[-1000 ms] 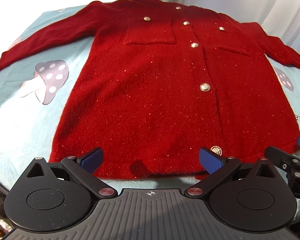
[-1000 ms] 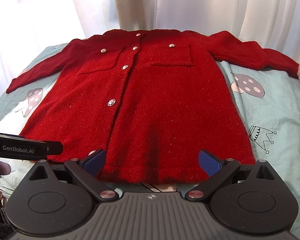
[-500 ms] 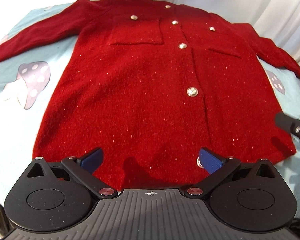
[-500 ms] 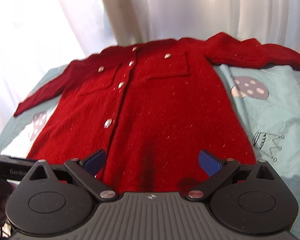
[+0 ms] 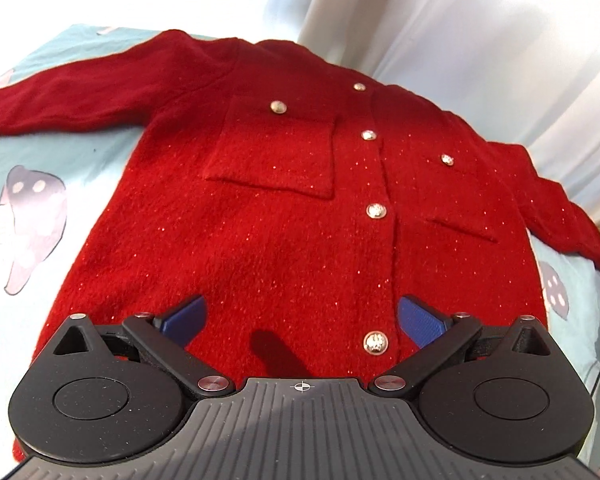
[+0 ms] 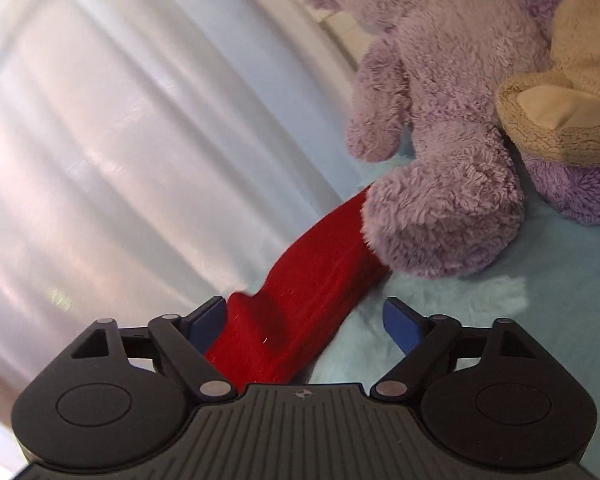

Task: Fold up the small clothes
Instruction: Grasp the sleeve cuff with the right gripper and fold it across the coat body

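Observation:
A small red knitted cardigan with silver buttons lies flat, front up, on a light blue sheet, sleeves spread to both sides. My left gripper is open and empty above its lower front. My right gripper is open above the right sleeve, which runs between its fingers. The sleeve's cuff end is hidden behind a purple plush toy's foot.
The purple plush toy and a beige plush toy sit on the sheet at the right. White curtains hang behind the bed. Mushroom prints mark the sheet.
My left gripper moved forward over the cardigan, from its hem toward the chest. My right gripper swung right, from the hem to the right sleeve beside the plush toys.

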